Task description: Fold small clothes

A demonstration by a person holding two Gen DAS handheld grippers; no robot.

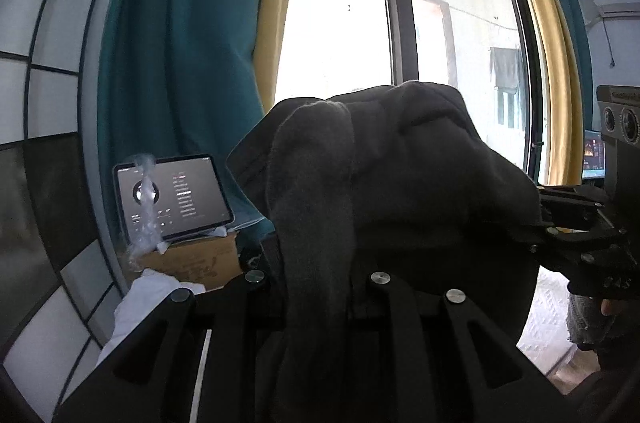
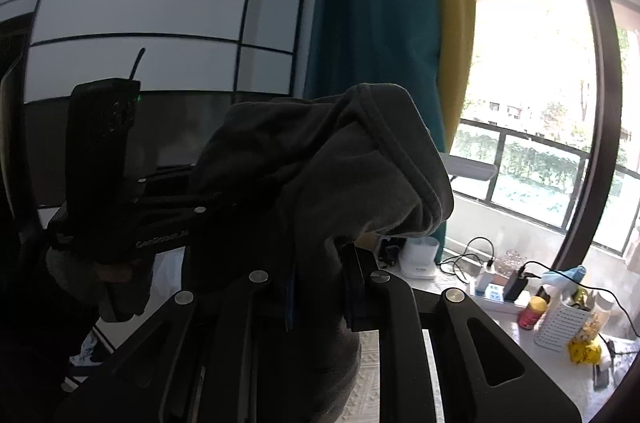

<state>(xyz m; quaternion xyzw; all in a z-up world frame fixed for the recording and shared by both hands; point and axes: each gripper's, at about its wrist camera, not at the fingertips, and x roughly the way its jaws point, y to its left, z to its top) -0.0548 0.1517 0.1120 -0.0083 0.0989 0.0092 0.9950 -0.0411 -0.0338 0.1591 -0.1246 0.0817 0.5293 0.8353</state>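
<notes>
I hold the dark grey garment (image 1: 400, 183) lifted mid-frame, my left gripper (image 1: 316, 287) and right gripper (image 2: 316, 287) each pinching a bunched edge. I judge the thick folds could slip from either pinch, or the hanging cloth could twist, spoiling the fold. Only the left view shows the tablet (image 1: 174, 195) at lower left; only the right shows the cluttered windowsill (image 2: 460, 287) at lower right.

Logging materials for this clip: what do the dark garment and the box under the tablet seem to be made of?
Garment: looks like a soft knit, perhaps fleece or jersey, dark grey and matte; its surface is fuzzy, it drapes in loose folds, and the right wrist view shows a stitched hem. Box: apparently brown cardboard, dull and unglossed, with faint printing on its side.
</notes>
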